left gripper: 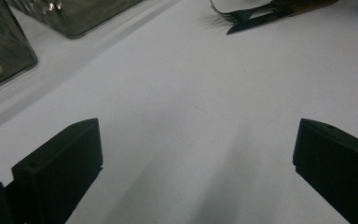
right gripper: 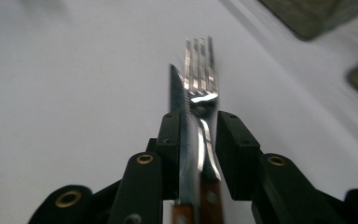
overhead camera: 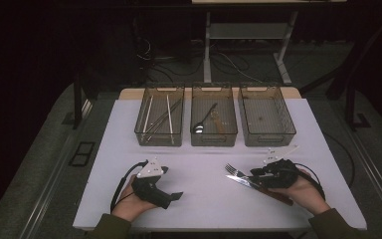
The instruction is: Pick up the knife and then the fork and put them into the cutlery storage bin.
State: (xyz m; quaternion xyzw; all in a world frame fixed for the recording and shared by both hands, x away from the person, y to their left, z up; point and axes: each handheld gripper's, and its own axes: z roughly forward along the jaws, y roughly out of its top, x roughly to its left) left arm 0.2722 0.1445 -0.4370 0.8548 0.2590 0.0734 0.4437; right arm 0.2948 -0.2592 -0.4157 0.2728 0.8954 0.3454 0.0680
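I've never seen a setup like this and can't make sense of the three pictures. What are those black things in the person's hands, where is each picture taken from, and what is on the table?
A person sits at a white table with a hand-held gripper in each hand: a black tool with two jaws that pinch.

The high view looks down from above the person. The other two pictures come from a small camera on each tool, looking along its jaws.

At the far edge stand three clear bins: the left bin holds long thin sticks, the middle bin a spoon and another utensil, and the right bin looks empty.

The left hand-held gripper has its jaws wide apart over bare table. Between the jaws of the right hand-held gripper are a fork and a serrated knife, both with wooden handles.
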